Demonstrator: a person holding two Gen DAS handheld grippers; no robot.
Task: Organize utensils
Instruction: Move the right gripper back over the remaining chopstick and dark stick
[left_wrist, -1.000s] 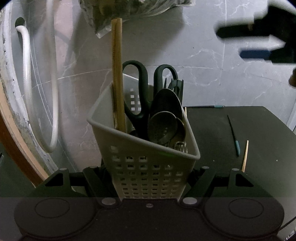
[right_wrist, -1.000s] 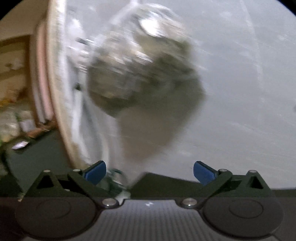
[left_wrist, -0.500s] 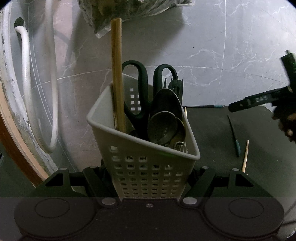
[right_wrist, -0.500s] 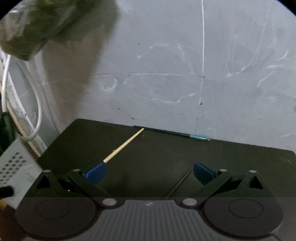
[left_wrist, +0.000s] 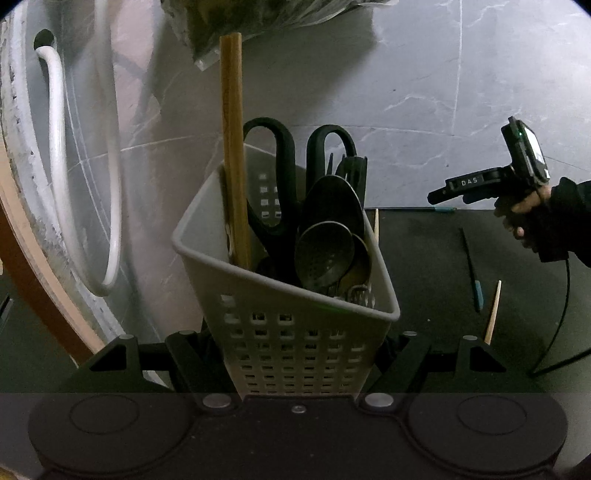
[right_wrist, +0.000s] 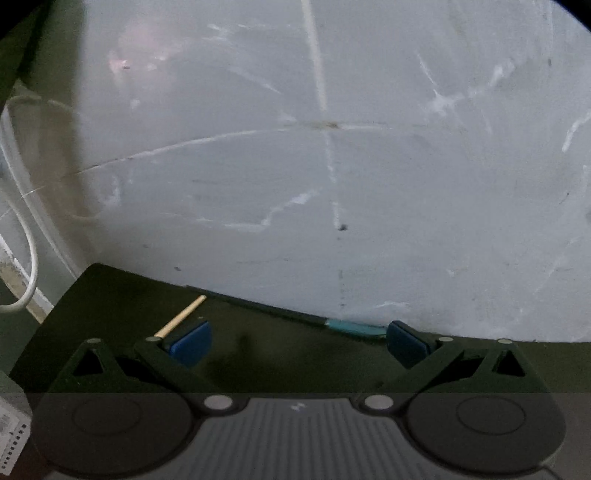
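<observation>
Left wrist view: the left gripper (left_wrist: 295, 354) is clamped on the perforated utensil basket (left_wrist: 291, 332), which holds scissors (left_wrist: 280, 177), spoons (left_wrist: 328, 236) and a wooden stick (left_wrist: 232, 147). Loose chopsticks (left_wrist: 493, 312) lie well apart on the dark table (left_wrist: 424, 266).

Right wrist view: the right gripper (right_wrist: 299, 343), jaws wide and empty, hangs over a teal-tipped chopstick (right_wrist: 347, 326). Good practice: straddle the shaft squarely, then close low against the table.

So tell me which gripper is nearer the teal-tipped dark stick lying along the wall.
Right. The right gripper hovers open just before the stick; the left gripper clamps the grey basket away from it.
</observation>
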